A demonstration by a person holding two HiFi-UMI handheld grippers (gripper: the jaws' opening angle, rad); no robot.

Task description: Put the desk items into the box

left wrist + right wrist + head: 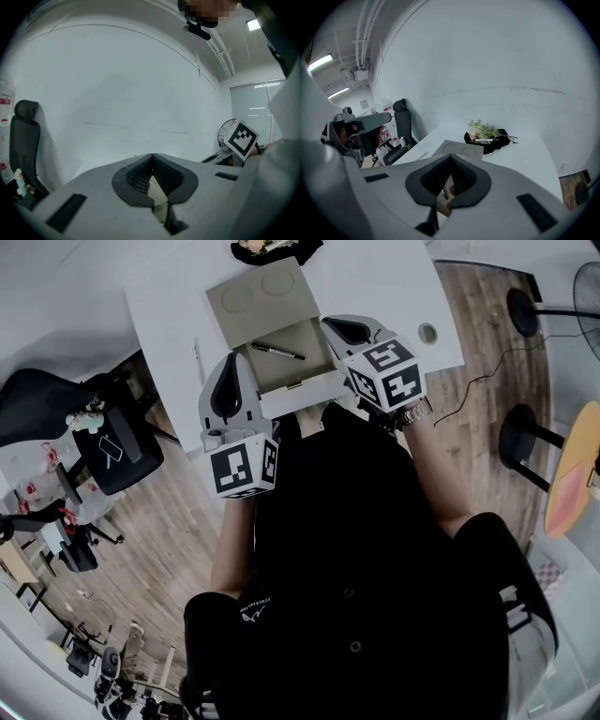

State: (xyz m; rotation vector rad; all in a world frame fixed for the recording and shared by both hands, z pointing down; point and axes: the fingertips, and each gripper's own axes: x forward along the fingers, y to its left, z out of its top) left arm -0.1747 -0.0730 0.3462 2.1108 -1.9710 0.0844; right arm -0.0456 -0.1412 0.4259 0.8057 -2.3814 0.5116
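An open cardboard box (298, 371) sits on the white desk (375, 277), its lid (262, 298) folded back. A black pen (277, 352) lies inside. My left gripper (233, 360) hangs over the box's near left corner, and its jaws meet at the tips (151, 157) with nothing between them. My right gripper (328, 324) is above the box's right edge, also shut (451, 157) and empty. The lid (459, 150) shows just past its tips. Through the gap under them I see a bit of the pen and something small and red that I cannot identify.
A dark cloth with green sprigs and a white marker (487, 136) lies at the desk's far edge (277, 249). There is a cable hole (427, 333) in the desk to the right. Black office chairs (112, 451) stand on the left and a fan (591, 287) on the right.
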